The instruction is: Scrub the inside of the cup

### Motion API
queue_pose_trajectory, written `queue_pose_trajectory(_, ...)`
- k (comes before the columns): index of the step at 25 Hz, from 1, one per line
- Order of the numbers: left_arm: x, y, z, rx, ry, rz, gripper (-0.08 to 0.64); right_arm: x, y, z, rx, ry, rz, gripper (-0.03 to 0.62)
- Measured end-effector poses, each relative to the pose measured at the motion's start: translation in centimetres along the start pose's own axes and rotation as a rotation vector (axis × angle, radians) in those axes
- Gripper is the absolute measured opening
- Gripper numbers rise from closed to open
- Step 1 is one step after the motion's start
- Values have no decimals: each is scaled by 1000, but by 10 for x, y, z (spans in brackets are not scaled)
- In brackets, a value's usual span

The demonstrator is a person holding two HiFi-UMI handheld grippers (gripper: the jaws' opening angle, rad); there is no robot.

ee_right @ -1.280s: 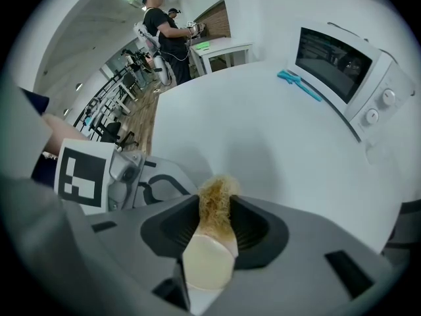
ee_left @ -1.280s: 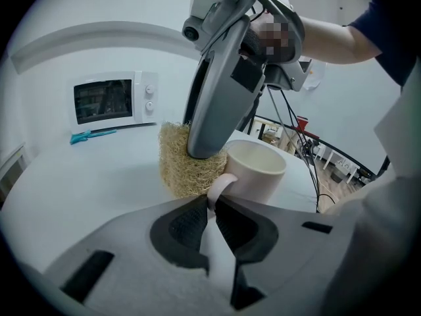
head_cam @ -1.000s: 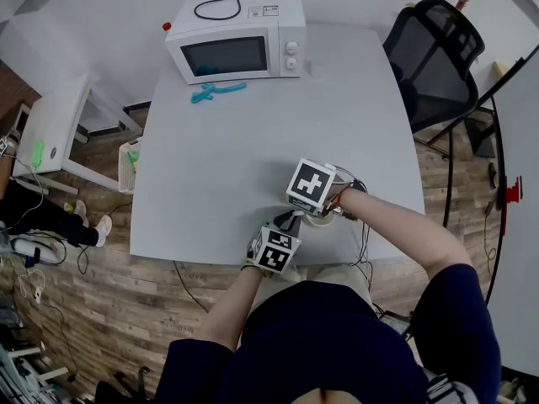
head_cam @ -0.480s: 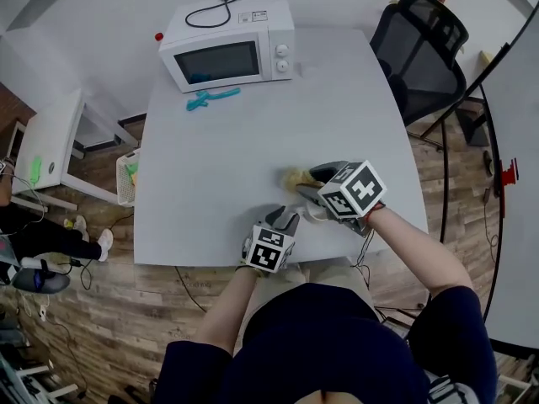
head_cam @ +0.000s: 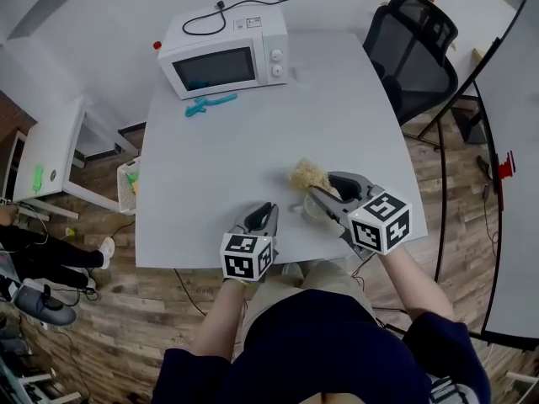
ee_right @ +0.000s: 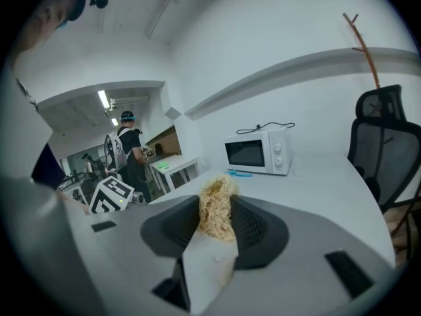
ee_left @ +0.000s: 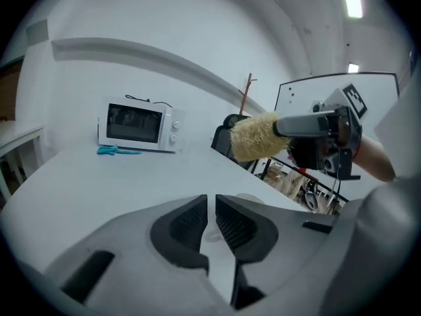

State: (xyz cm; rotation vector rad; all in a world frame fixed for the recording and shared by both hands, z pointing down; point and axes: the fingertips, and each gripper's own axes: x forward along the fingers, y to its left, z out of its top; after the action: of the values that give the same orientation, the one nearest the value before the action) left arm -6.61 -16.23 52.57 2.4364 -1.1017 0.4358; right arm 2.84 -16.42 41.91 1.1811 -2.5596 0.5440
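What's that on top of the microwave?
A black power cord lies loosely on top of the white microwave, plug showing, beside a small white label. Nothing covers it. Where its far end goes behind the microwave can't be seen.

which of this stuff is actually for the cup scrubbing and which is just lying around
For the job: cup; fibrous scrubber, held in the right tongs.
Just lying about: microwave; teal tool in front of it; office chair; basket.
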Motion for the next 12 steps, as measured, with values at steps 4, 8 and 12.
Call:
queue_pose_trajectory(4,-15,-10,14,-21,-56,11,35,-26,6,-2,72,-102,-4,150)
queue_pose_trajectory(8,-29,-25,15,-32,-79,27,21,-51,10,-17,148,-142,-1,150)
queue_pose_trajectory(12,-42,-44,6,-72,-89,37,18,-76,18,-30,192,-159,27,150)
